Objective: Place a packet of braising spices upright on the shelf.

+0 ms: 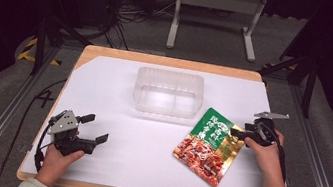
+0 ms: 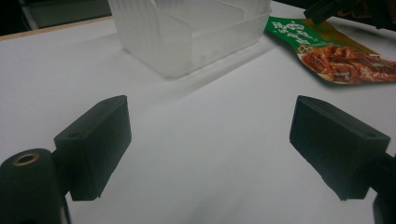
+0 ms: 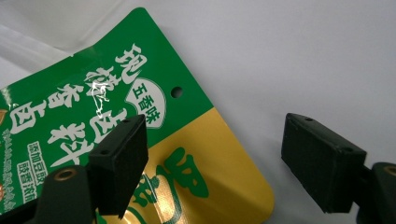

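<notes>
A green and yellow food pouch [image 1: 207, 145] printed with a picture of red meat lies flat on the white sheet, right of centre. My right gripper [image 1: 235, 133] hangs low over the pouch's upper right edge, jaws open. In the right gripper view one jaw stands over the pouch [image 3: 93, 116] and the other over the bare sheet, with the right gripper [image 3: 219, 154] pressing on nothing. A clear plastic container [image 1: 168, 93] stands empty behind the pouch. My left gripper [image 1: 96, 128] rests at the front left, open and empty. From the left gripper [image 2: 210, 135] the container [image 2: 187, 32] and the pouch [image 2: 336, 53] lie ahead.
The white sheet [image 1: 104, 89] covers most of the wooden table [image 1: 169, 62]. Past the far edge a white metal stand [image 1: 216, 10] and cables lie on the grey floor. Black frame legs flank both sides of the table.
</notes>
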`<state>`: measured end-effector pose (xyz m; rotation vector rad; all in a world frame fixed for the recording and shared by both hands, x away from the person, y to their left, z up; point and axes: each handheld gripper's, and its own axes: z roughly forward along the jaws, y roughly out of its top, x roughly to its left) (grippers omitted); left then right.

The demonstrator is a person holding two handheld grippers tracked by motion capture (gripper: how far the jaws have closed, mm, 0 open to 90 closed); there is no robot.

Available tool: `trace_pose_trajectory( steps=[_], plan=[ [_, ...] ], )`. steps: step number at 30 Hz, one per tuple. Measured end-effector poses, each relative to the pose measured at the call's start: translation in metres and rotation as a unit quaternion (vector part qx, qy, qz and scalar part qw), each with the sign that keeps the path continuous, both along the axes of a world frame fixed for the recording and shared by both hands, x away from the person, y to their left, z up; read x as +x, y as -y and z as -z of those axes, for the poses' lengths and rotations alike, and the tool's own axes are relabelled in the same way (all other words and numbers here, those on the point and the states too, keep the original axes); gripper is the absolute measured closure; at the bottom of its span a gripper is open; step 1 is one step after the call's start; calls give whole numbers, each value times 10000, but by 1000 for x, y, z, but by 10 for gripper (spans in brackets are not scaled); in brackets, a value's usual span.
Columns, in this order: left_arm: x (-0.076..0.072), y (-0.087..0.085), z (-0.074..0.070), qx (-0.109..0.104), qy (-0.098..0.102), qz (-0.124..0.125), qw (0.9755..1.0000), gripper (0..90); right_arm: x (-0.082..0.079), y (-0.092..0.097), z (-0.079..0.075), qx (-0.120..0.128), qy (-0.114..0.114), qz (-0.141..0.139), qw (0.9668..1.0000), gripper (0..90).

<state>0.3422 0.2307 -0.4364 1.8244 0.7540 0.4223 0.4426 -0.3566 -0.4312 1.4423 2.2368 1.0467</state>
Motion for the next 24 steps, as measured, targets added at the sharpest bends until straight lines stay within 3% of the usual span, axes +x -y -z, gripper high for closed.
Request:
trace_pose_trajectory(
  steps=[10,15,24],
  plan=[
    [0,0,0,-7,-18,-15,10000,136,-1,1,0,172,-165,-122,9996,326],
    [1,0,0,-6,-19,-10,10000,136,-4,1,-5,190,-57,-163,9997,384],
    [1,1,0,0,-20,-18,10000,136,-14,5,-18,449,144,-347,9983,476]
  ],
)
